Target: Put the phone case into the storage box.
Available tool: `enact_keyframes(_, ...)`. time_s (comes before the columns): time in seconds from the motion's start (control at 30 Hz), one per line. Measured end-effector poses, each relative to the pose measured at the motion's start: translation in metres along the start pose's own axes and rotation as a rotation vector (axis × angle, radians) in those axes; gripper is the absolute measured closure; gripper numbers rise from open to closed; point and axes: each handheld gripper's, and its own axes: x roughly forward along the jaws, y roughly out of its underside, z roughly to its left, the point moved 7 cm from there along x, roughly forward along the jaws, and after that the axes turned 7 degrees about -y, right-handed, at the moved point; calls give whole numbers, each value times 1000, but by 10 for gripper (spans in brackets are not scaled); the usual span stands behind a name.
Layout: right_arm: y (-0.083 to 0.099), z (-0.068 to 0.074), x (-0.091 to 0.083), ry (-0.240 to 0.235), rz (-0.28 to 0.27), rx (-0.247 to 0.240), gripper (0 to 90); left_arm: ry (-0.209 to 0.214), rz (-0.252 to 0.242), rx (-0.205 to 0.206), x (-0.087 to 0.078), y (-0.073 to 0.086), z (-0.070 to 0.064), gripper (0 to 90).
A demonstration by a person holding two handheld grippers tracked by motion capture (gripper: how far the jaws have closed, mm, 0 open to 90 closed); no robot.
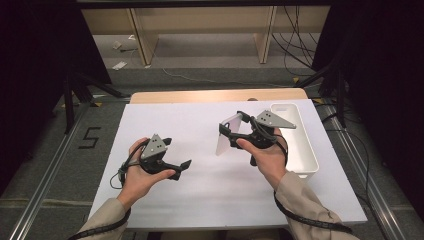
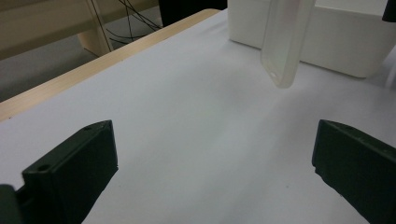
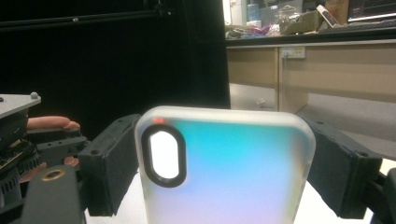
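Note:
A frosted, translucent phone case (image 1: 226, 139) hangs upright over the white table top (image 1: 210, 195), and my right gripper (image 1: 234, 123) is shut on its upper part. In the right gripper view the case (image 3: 233, 172) sits between the two black jaws, its oval camera cutout (image 3: 164, 157) at the upper left. My left gripper (image 1: 177, 153) hovers low over the table to the left of the case, open, jaws pointing right at it. The left gripper view has its jaws (image 2: 215, 158) wide apart with bare table between them, and the case's lower end (image 2: 284, 46) hangs ahead.
A white rectangular bin (image 1: 300, 145) stands at the table's right side, just behind the case (image 2: 345, 46). A wooden strip (image 1: 215, 95) edges the far side. Beyond it are floor, cables and wooden shelf legs. The left hand and gripper (image 3: 28, 154) are at the left.

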Motion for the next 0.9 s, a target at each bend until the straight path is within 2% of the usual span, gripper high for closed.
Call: enact_keyframes(0.9, -5, -7, -6, 29, 2, -14, 184, -23, 1, -6, -2, 5, 8, 0)
